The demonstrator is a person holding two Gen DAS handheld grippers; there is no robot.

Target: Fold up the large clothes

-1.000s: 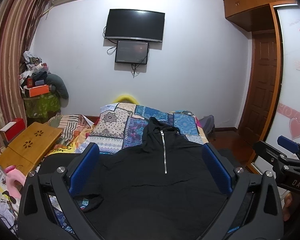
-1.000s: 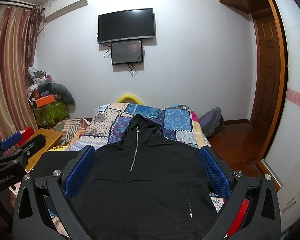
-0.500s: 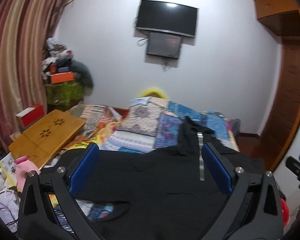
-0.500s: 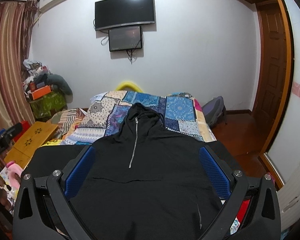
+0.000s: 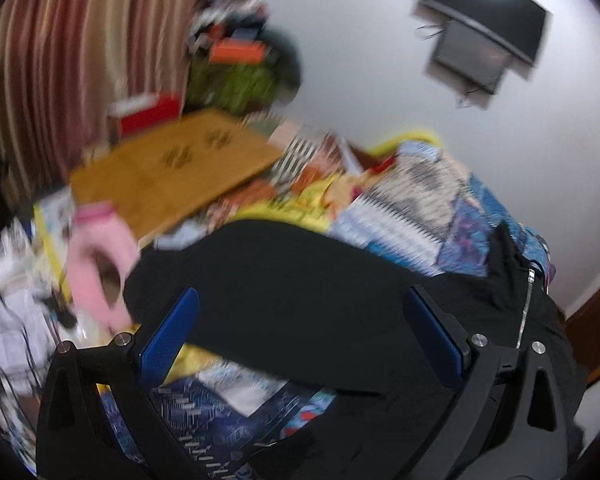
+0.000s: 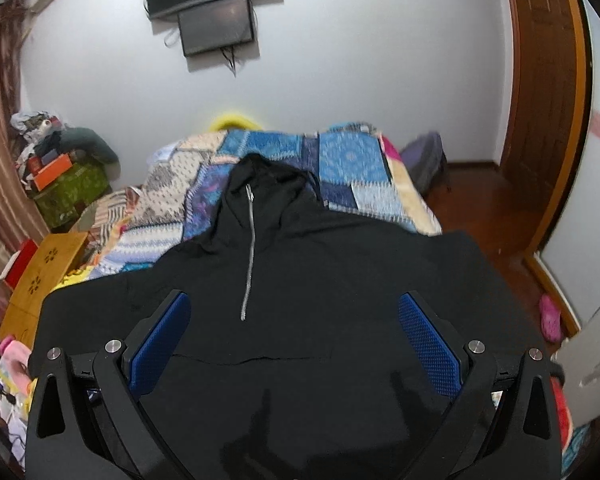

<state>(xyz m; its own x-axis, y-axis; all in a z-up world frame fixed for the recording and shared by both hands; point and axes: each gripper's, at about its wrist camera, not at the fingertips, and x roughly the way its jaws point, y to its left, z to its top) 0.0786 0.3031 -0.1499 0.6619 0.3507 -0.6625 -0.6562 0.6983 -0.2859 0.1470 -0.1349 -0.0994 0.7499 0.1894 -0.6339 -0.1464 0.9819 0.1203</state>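
A large black hooded top with a silver zip lies flat on the patchwork bedspread, hood at the far end. My right gripper is open and empty above the body of the top. In the blurred left wrist view my left gripper is open and empty above the top's left sleeve, which stretches out to the left. The zip shows at the right there.
A wooden lap table, a red box and a pink object lie left of the bed. Striped curtains hang on the left. A wooden door, a backpack and bare floor are on the right.
My left gripper has swung left and tilted, now over the left sleeve instead of the chest. My right gripper has come lower and closer over the top. Both stay open.
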